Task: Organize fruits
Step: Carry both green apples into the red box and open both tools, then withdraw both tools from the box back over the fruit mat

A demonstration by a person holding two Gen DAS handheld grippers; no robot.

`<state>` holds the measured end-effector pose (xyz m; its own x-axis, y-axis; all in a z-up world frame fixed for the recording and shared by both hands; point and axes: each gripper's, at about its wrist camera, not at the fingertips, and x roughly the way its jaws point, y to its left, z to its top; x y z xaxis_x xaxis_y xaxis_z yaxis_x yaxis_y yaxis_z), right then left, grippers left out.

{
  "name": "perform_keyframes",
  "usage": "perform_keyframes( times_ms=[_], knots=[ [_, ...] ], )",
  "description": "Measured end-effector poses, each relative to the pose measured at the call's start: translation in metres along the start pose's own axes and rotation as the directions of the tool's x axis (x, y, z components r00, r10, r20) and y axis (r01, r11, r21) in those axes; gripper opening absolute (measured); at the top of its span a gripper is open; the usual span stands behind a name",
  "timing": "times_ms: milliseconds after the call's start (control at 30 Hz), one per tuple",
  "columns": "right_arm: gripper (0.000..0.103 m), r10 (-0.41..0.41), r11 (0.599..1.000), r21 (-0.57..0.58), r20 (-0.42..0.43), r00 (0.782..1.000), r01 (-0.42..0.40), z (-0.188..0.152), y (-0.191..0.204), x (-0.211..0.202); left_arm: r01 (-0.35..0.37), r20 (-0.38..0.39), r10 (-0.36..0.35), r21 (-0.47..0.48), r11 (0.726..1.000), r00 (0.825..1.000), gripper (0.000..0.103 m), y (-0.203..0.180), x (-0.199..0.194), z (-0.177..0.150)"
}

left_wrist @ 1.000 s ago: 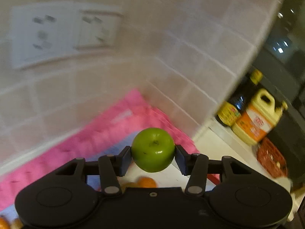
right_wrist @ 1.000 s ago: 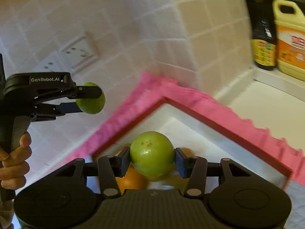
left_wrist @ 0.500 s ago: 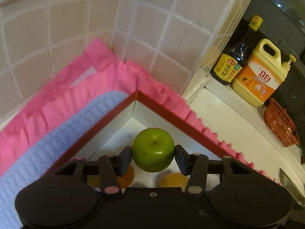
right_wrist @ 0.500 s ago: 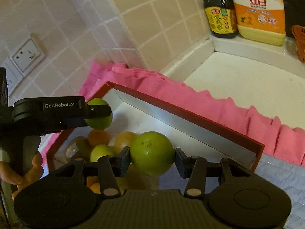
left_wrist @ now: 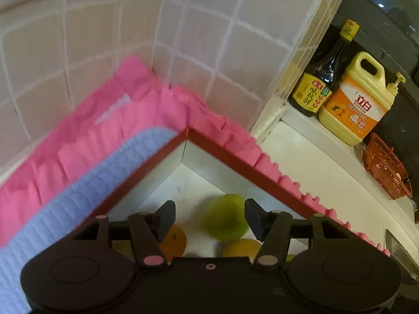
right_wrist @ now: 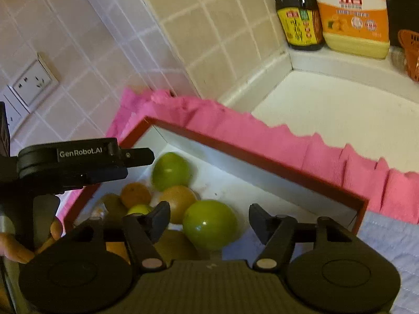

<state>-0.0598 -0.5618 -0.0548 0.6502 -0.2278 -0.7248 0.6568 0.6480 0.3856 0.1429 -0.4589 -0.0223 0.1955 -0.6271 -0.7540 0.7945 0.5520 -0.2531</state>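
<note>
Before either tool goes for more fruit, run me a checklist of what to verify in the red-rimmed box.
1. Left tool open, fingers apart: ok.
2. Right tool open, nothing clamped: ok.
3. Left green apple inside the red-rimmed white box: ok, though blurred in the left wrist view, so whether it has settled: cannot tell.
4. Right green apple free of both fingers: ok. Resting or still dropping: cannot tell.
5. Oranges stay within the box walls: ok.
6. Pink ruffled cloth outside the rim, not draped into the box: ok.
</note>
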Motion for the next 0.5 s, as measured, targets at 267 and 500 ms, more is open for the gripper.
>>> perform_keyframes(
  times_ms=[267,500],
  knots=[
    [0.069,0.028,1.000,-0.013,0.049,0.998,-0.027,0.007,0.010,-0.019,-0.042,0.050,0.041,0.033,0.999,0.998,0.070,-0.006,-0.029,0.010],
    [0.069,0.052,0.998,-0.029,0.068,0.996,-0.050,0.008,0.023,-0.033,-0.069,0.089,0.068,0.009,0.998,0.994,0.071,-0.001,-0.058,0.016]
  ],
)
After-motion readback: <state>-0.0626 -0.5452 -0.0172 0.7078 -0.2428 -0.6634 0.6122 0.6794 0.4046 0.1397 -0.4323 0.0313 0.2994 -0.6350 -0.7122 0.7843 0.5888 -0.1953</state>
